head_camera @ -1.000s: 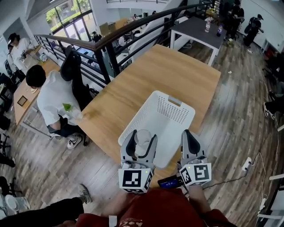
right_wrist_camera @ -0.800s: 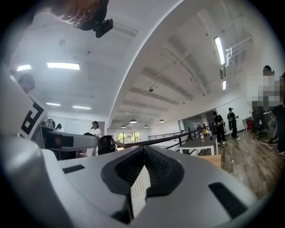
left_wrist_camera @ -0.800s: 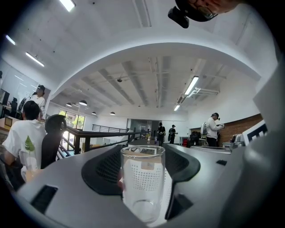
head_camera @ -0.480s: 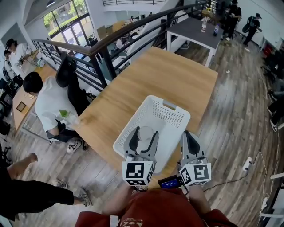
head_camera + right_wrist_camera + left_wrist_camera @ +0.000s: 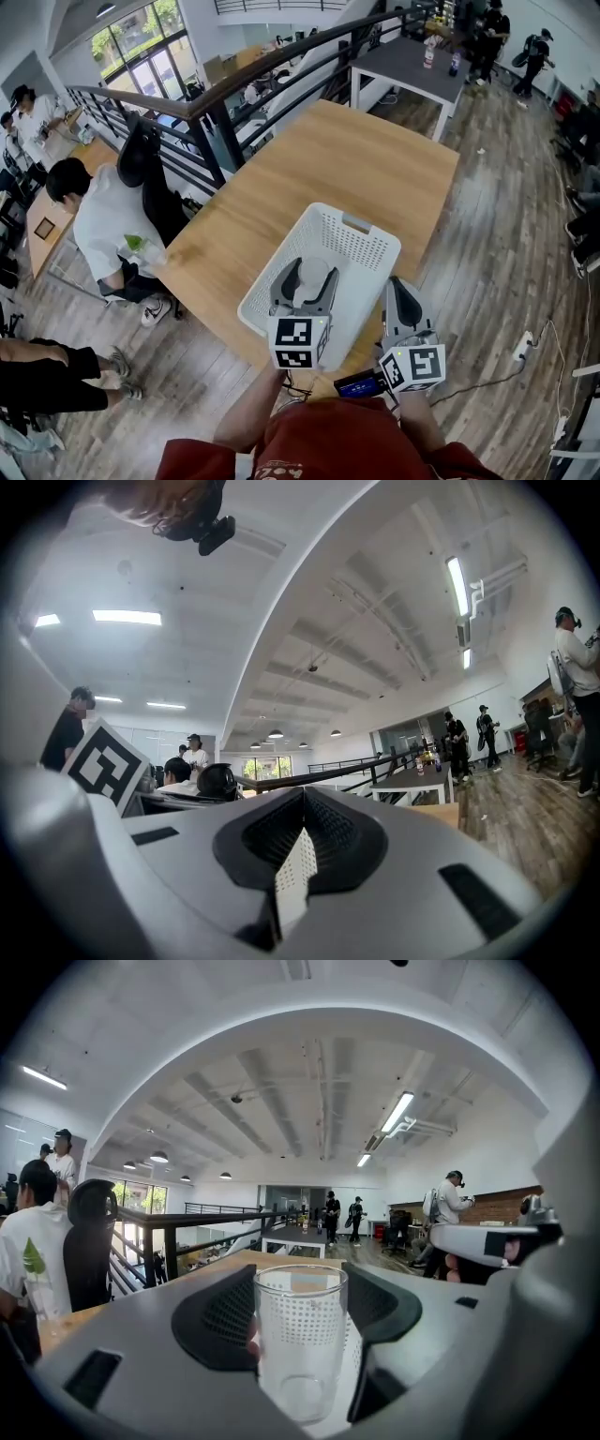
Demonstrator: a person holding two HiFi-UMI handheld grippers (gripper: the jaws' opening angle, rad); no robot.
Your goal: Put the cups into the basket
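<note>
The left gripper (image 5: 300, 1309) has its two grey jaws closed on a clear glass cup (image 5: 300, 1335), whose sides meet the dark ribbed pads (image 5: 220, 1321). The cup stands upright and looks empty. Through the glass and just to its right shows the white perforated wall of a basket (image 5: 356, 1351). Past the jaw tips lies a wooden tabletop (image 5: 227, 1257). To the left of it runs a dark railing (image 5: 187, 1222), with a seated person in a white shirt (image 5: 28, 1251) beside a black chair back (image 5: 89, 1241). Far ahead, people stand by a dark table (image 5: 331, 1213).
</note>
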